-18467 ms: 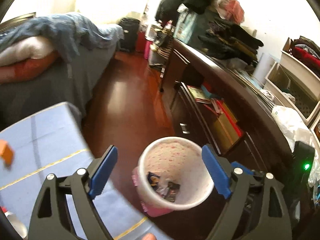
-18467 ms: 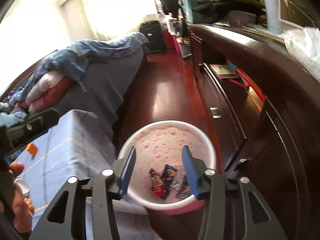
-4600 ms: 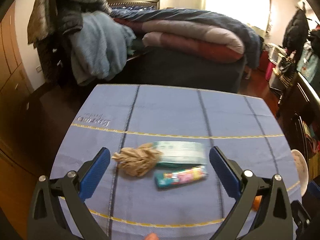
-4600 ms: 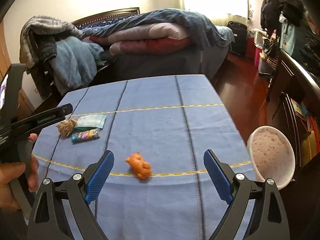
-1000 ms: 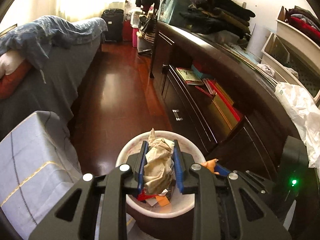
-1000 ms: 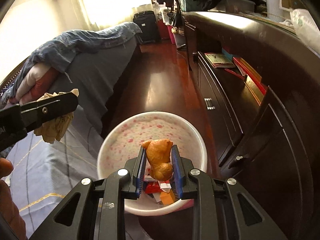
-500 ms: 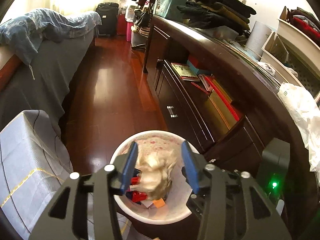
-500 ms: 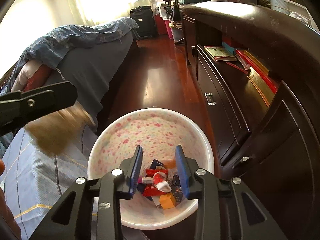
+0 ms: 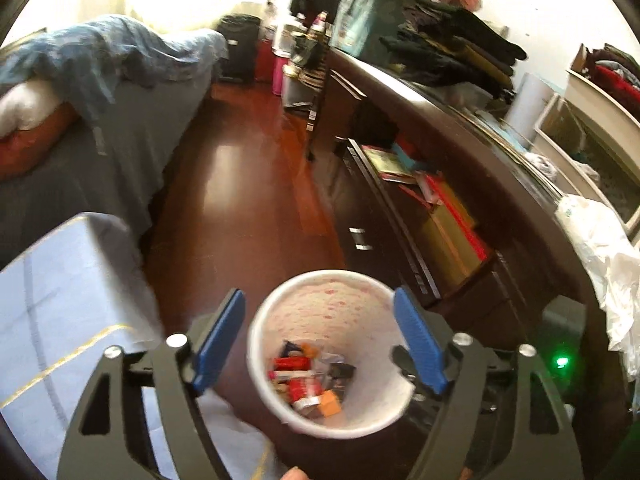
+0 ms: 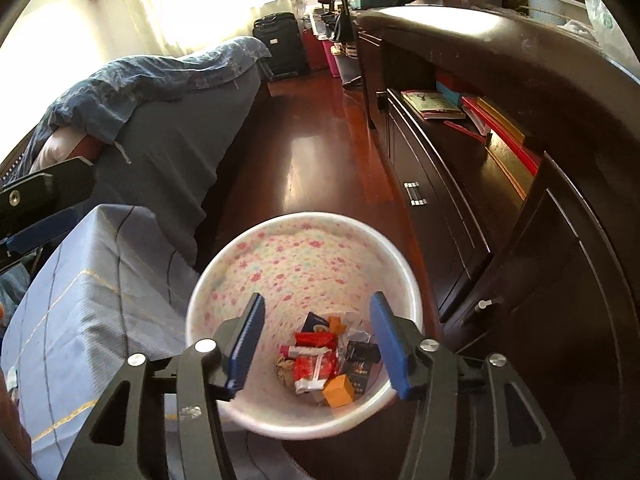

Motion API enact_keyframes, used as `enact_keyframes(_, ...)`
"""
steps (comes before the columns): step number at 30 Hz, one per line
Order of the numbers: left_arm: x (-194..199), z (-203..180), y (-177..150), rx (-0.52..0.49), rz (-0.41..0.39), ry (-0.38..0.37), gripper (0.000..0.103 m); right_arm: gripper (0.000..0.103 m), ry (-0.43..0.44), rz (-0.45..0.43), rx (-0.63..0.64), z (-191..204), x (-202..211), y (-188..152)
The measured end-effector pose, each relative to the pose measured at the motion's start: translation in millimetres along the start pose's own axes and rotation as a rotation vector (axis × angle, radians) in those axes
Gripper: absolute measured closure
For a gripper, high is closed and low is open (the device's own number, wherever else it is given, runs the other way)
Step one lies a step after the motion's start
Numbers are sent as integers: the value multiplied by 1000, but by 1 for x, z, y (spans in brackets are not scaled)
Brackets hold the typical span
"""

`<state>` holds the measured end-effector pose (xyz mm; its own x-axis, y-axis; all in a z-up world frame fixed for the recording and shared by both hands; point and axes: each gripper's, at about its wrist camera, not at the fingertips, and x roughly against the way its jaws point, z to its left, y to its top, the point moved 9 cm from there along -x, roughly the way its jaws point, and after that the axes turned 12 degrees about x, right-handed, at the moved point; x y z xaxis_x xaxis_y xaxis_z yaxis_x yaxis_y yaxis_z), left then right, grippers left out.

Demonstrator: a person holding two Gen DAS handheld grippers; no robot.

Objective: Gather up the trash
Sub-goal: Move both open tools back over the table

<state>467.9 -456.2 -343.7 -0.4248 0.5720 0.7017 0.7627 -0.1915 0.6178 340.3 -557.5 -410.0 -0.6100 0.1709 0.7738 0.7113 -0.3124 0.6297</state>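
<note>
A white bin with a pink floral lining point(image 9: 372, 292) point(image 10: 304, 256) stands on the floor beside the table. Several wrappers and small boxes lie at its bottom point(image 9: 310, 380) point(image 10: 324, 364), with a brownish crumpled wad point(image 10: 286, 370) among them. My left gripper point(image 9: 320, 344) is open and empty above the bin. My right gripper point(image 10: 318, 344) is open and empty above the bin. The left gripper's finger shows at the left edge of the right wrist view point(image 10: 44, 192).
A table with a blue cloth point(image 9: 52, 280) point(image 10: 88, 292) sits left of the bin. A dark wooden dresser point(image 9: 460, 184) point(image 10: 520, 160) with books runs along the right. A bed point(image 9: 80, 92) stands behind the table. Red-brown floor point(image 10: 320, 152) lies between.
Both grippers opened wider. The crumpled wad dropped from the left gripper and the orange piece from the right gripper, both into the bin.
</note>
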Motion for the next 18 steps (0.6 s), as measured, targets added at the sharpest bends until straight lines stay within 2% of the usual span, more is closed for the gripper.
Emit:
enact_keyframes(1, 8, 9, 0, 2, -14, 36, 16, 41, 2, 6, 10, 5, 3, -1)
enact_keyframes(3, 24, 27, -1, 11, -38, 105, 14, 32, 17, 5, 41, 18, 14, -2)
enact_keyframes(8, 71, 85, -7, 71, -79, 226, 7, 21, 61, -13, 118, 64, 43, -3)
enact_keyframes(12, 110, 136, -20, 149, -99, 307, 4, 20, 137, -10, 204, 115, 64, -11)
enact_keyframes(18, 171, 237, -50, 299, -141, 503, 4, 19, 240, -22, 361, 196, 93, -28)
